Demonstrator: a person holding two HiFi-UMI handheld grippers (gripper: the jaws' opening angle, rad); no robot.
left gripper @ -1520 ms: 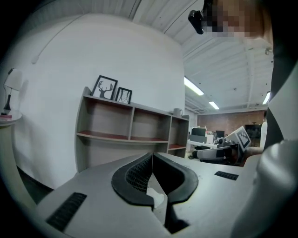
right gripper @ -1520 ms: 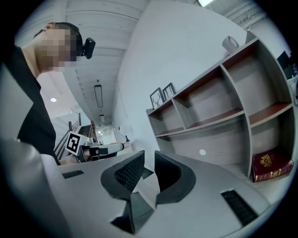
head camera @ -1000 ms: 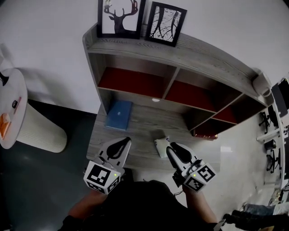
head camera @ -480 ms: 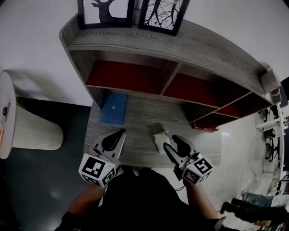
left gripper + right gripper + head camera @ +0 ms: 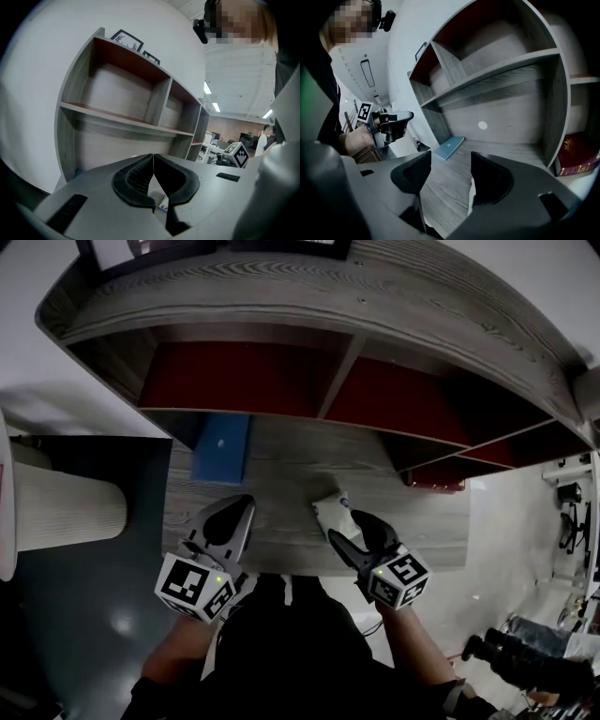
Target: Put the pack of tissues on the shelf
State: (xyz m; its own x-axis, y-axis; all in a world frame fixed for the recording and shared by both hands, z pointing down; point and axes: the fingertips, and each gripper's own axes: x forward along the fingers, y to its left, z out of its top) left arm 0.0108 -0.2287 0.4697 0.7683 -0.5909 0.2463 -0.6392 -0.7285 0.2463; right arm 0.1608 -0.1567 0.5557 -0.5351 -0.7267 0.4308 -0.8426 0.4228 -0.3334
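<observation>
The white pack of tissues [image 5: 328, 508] lies on the grey wooden desk surface [image 5: 281, 474] under the shelf compartments. My right gripper [image 5: 343, 524] stands at its near end, and its jaws have just been opening. In the right gripper view [image 5: 450, 161] the pads are apart, with a white edge of the pack [image 5: 472, 199] low between them, not pressed. My left gripper [image 5: 244, 504] hovers over the desk to the left of the pack. Its pads [image 5: 153, 157] meet at the tips, and I see nothing gripped between them.
A blue book [image 5: 220, 446] lies at the desk's back left. A red book [image 5: 576, 154] sits in the low right compartment. The red-backed shelf compartments [image 5: 234, 376] overhang the desk. A round white side table [image 5: 56, 512] stands at the left.
The view has dropped closer to the shelf. Both grippers have come down toward the desk, and the right gripper's jaws have spread wide at the tissue pack.
</observation>
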